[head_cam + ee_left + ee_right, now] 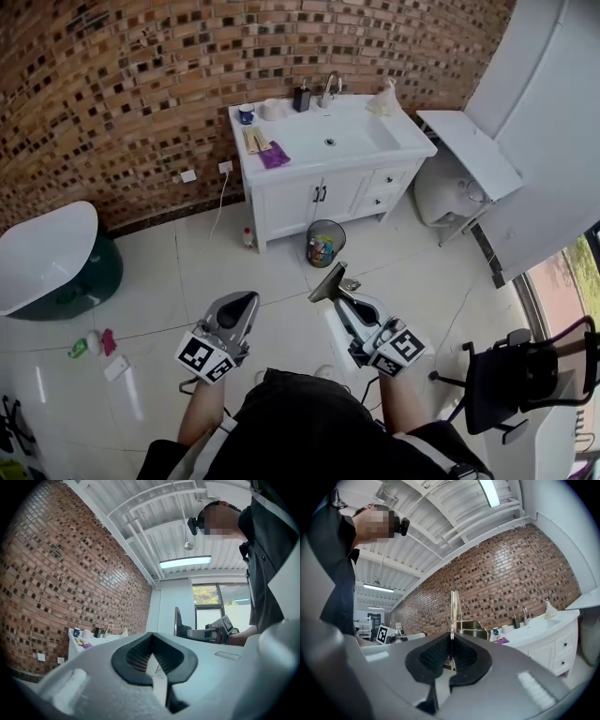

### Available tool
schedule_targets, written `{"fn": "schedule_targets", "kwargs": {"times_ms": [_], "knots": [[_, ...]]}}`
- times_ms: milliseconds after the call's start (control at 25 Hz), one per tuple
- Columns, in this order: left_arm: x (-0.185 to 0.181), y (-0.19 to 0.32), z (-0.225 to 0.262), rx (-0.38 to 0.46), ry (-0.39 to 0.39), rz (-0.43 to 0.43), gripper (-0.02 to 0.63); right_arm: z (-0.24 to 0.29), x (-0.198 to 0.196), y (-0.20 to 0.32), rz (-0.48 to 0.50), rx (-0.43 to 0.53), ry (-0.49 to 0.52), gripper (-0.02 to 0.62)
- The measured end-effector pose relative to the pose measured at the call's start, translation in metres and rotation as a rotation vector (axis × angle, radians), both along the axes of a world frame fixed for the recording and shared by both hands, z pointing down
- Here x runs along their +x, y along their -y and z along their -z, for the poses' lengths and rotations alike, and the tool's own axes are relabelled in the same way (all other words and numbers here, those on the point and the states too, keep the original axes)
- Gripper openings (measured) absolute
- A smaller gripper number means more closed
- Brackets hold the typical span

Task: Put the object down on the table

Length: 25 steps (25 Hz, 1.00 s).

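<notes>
Nothing is set down yet. At lower centre the right gripper (pixel 342 300) pinches a thin, flat dark panel on a small metal stand (pixel 329 280), held in mid-air and well apart from the white vanity counter (pixel 366 142) at upper centre. The left gripper (pixel 240 305) is closed and empty.

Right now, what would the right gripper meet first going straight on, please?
Beyond the flat panel the right gripper holds, probably the brick wall left of the vanity, though depth is unclear.
</notes>
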<state>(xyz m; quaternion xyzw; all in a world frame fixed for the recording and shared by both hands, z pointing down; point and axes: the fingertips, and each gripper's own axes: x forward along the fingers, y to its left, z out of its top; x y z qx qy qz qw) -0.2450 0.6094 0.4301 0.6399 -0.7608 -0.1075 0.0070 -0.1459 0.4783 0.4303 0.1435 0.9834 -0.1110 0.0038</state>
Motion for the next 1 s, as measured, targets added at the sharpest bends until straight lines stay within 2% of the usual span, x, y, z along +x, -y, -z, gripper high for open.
{"fn": "schedule_targets", "kwargs": {"times_ms": [560, 760, 1000], "knots": [[0.048, 0.118, -0.004, -0.034, 0.023, -0.178, -0.002, 0.007, 0.062, 0.103, -0.177, -0.088, 0.077, 0.009], [0.073, 0.165, -0.014, -0.027, 0.002, -0.242, -0.003, -0.010, 0.102, 0.141, -0.260, -0.034, 0.043, 0.009], [0.121, 0.230, -0.019, -0.020, -0.009, -0.393, -0.003, -0.022, 0.159, 0.187, -0.408, -0.029, 0.020, 0.009]]}}
